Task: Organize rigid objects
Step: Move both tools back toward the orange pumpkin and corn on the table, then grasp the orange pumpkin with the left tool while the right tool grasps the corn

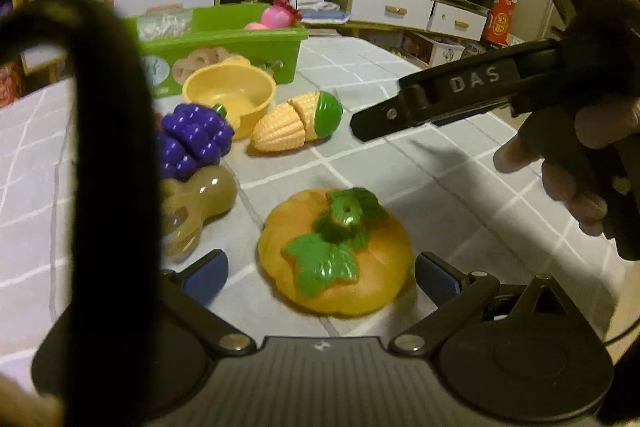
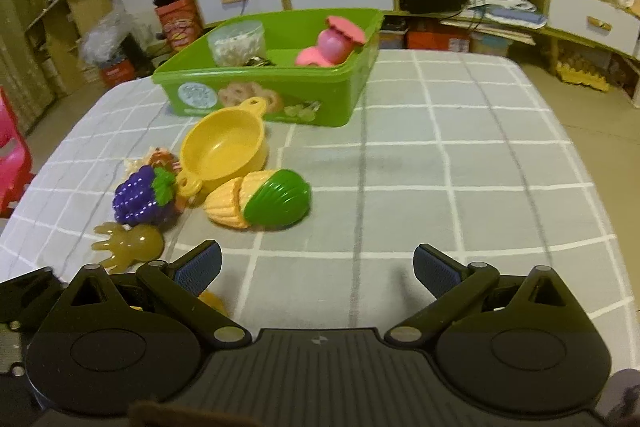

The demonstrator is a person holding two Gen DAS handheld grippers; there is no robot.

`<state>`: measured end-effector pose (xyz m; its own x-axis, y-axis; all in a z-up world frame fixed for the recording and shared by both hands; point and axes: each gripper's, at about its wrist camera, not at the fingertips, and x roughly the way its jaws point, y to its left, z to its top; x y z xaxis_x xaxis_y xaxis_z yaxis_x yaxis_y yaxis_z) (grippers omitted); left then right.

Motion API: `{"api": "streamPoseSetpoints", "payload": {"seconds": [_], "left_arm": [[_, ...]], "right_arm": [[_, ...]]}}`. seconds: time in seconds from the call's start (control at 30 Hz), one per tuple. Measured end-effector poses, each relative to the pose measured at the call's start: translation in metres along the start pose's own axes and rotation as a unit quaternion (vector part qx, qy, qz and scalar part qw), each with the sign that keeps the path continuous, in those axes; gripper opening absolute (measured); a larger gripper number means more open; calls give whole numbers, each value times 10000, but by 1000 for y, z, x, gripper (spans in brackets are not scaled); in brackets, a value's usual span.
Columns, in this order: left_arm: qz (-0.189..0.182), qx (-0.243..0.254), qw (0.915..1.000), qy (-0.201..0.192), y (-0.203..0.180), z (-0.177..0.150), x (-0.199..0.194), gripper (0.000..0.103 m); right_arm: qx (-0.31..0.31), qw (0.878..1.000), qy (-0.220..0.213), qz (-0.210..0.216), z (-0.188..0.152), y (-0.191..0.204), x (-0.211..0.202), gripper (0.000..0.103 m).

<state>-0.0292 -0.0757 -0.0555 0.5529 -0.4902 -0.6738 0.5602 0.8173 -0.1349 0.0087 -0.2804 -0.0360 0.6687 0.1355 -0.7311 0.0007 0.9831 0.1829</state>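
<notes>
My left gripper (image 1: pixel 320 277) is open, its blue pads on either side of an orange toy pumpkin (image 1: pixel 335 253) with green leaves, not touching it. Beyond lie a toy corn (image 1: pixel 298 121), purple grapes (image 1: pixel 192 139), a yellow pot (image 1: pixel 230 95) and a translucent brown octopus toy (image 1: pixel 196 207). The right gripper (image 1: pixel 448 99) reaches in from the right above the cloth. In the right wrist view my right gripper (image 2: pixel 318 269) is open and empty over bare cloth, with the corn (image 2: pixel 260 201), grapes (image 2: pixel 140 197), pot (image 2: pixel 224 151) and octopus (image 2: pixel 130 245) ahead to the left.
A green bin (image 2: pixel 280 95) at the table's far side holds a pink toy (image 2: pixel 332 43) and a clear cup (image 2: pixel 238 43). The table has a grey checked cloth (image 2: pixel 440 167). A black cable loop (image 1: pixel 108 147) hangs close to the left camera. Shelves and drawers stand behind.
</notes>
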Motion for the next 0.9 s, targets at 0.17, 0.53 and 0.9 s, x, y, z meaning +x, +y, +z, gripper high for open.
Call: {"api": "streamPoseSetpoints", "payload": {"seconds": [0.17,0.53,0.9], "left_arm": [[95,343,9993,-121,-7,1,6,82],[-47,711,9973,-181,-1,-7,-6,66],[-133,619,9980,-79,27,-22,-33,66]], "right_arm": [[56,9999,6,87,-1,1,9,101],[-233,9996,185,20,0,20,32,101],[-647,9973,217,-260,6,50,53,101]]}}
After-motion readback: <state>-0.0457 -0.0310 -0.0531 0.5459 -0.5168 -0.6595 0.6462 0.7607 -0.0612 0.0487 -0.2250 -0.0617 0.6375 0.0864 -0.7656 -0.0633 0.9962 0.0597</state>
